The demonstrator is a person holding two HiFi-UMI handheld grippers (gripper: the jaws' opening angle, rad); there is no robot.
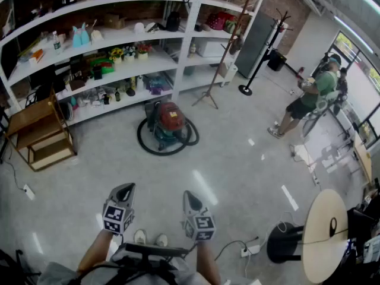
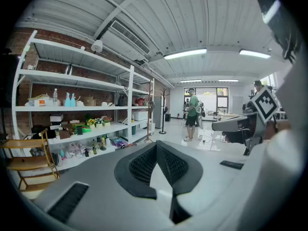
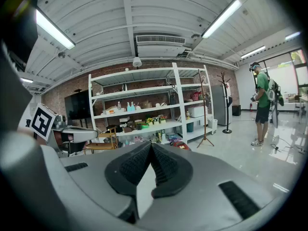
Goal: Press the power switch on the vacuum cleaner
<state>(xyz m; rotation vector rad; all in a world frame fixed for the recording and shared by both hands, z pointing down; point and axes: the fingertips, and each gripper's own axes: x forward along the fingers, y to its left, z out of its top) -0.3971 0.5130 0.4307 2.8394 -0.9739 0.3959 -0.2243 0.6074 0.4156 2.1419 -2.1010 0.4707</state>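
Closest in: left claw [image 1: 124, 189] and right claw [image 1: 190, 196], side by side just above a pair of shoes [image 1: 149, 238]. Both pinched closed at the tips and empty.

Glossy grey floor [image 1: 237, 159] all round. Power strip [image 1: 245, 251] with its cable a bit to the right, round bench [image 1: 325, 233] at the right edge.

Further out, well apart from both claws: the vacuum cleaner [image 1: 168, 121]. Red on top, sitting on the floor inside a ring of black hose [image 1: 148, 144], right in front of the white shelves [image 1: 136, 64]. Only floor between the claws and it.

Wooden step rack [image 1: 41, 132] off to its left, coat stand [image 1: 224, 52] to its right.

Up on the shelves: blue bottles [image 1: 81, 36], potted flowers [image 1: 126, 53], a red basket [image 1: 218, 20] and assorted boxes.

Way over on the far right, a person [image 1: 309, 97] in a green top.
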